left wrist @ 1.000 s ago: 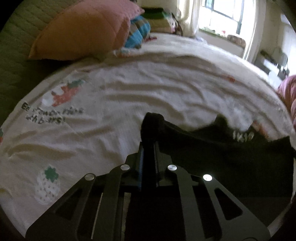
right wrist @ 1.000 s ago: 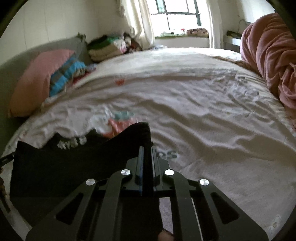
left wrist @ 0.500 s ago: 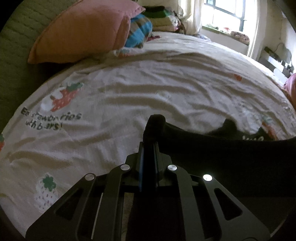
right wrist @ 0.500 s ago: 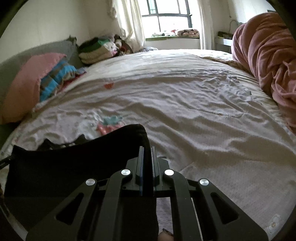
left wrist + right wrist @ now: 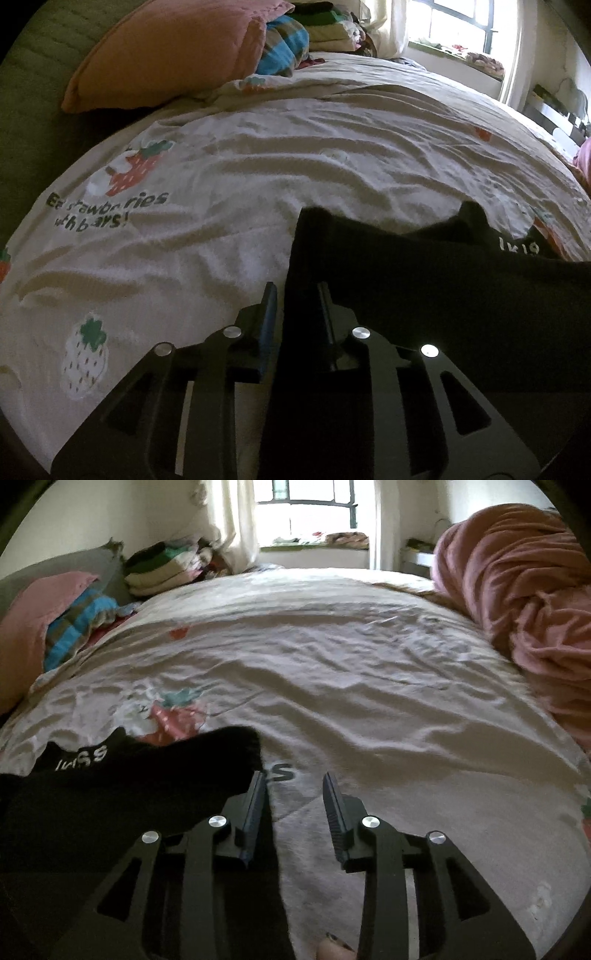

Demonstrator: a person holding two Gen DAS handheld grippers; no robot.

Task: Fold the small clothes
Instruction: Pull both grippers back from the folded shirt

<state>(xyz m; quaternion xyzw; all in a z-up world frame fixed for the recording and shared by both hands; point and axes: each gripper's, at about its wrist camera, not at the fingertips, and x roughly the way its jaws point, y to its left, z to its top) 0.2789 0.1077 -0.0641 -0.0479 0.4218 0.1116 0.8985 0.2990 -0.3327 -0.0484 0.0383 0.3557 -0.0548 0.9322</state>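
Black garment (image 5: 443,295) lies on the bed sheet (image 5: 240,177), near edge, below the strawberry print (image 5: 133,171). 1 fold appears laid; white lettering shows on the layer beneath.

Left gripper (image 5: 295,295): fingers opening, cloth corner between them, barely gripped.

Right gripper (image 5: 295,786): fingers opening, nothing between; garment just beside its left finger.

Remaining, by judgement: further folds, smoothing.

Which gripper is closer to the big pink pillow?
Left. The left gripper, jaws opening with the black garment between them, has the pink pillow just up the bed. The right gripper, also opening with nothing between, sees it far off at the edge.
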